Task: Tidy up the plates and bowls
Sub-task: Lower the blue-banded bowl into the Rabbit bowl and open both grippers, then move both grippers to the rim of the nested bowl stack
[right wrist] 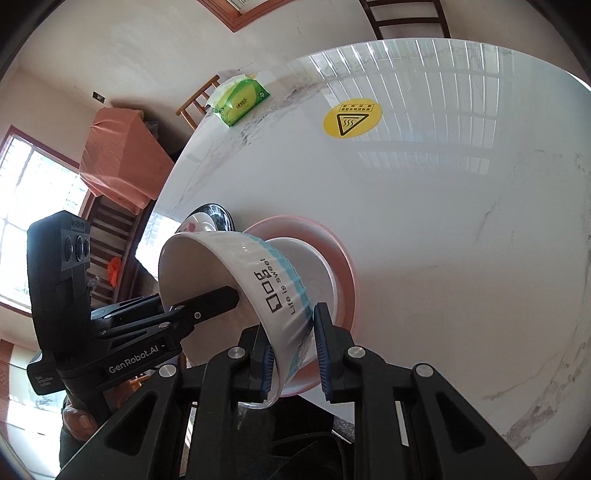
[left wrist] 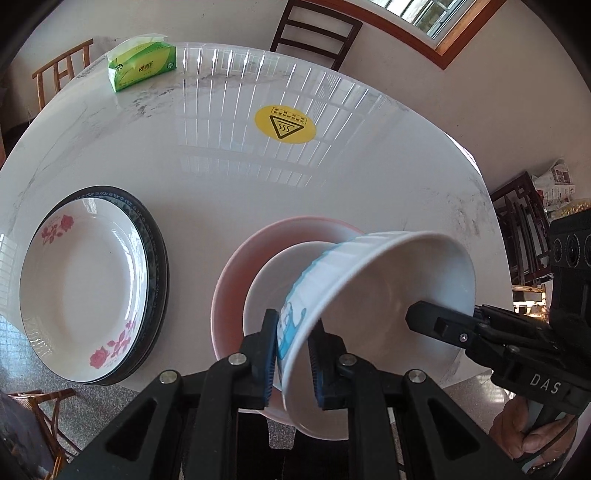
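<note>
A white ribbed bowl with a blue band (left wrist: 373, 295) is tilted over a smaller white bowl (left wrist: 273, 280) that sits in a pink bowl (left wrist: 240, 273). My left gripper (left wrist: 293, 354) is shut on the ribbed bowl's rim. My right gripper (right wrist: 293, 354) is shut on the opposite rim of the same bowl (right wrist: 236, 266), which reads "Life is sweet". The right gripper also shows in the left wrist view (left wrist: 436, 321), and the left gripper shows in the right wrist view (right wrist: 207, 302). A stack of plates, a rose-patterned white one (left wrist: 85, 288) on top, lies at the left.
The round white marble table (left wrist: 229, 177) carries a yellow heat-warning sticker (left wrist: 285, 123) and a green tissue pack (left wrist: 142, 66) at the far side. Wooden chairs (left wrist: 314, 33) stand around the table. The bowls stand near the table's front edge.
</note>
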Action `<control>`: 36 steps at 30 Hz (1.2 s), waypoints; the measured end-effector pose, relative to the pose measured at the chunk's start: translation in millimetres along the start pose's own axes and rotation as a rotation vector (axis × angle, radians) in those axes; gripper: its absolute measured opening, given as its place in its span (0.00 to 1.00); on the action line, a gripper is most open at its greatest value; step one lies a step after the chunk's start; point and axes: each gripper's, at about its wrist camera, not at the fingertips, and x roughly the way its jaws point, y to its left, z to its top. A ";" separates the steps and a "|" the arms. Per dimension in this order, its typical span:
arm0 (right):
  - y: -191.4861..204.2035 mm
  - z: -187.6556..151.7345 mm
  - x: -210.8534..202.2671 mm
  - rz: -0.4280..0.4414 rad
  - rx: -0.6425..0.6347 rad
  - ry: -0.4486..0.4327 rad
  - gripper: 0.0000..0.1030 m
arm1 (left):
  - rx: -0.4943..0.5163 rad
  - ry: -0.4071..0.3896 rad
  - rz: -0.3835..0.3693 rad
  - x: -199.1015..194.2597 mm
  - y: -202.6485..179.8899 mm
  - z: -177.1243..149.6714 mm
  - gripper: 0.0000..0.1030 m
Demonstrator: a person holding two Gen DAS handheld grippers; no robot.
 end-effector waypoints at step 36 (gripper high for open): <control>-53.1 -54.4 -10.8 0.045 0.054 -0.204 0.24 | -0.025 -0.197 0.069 -39.9 64.6 -43.4 0.41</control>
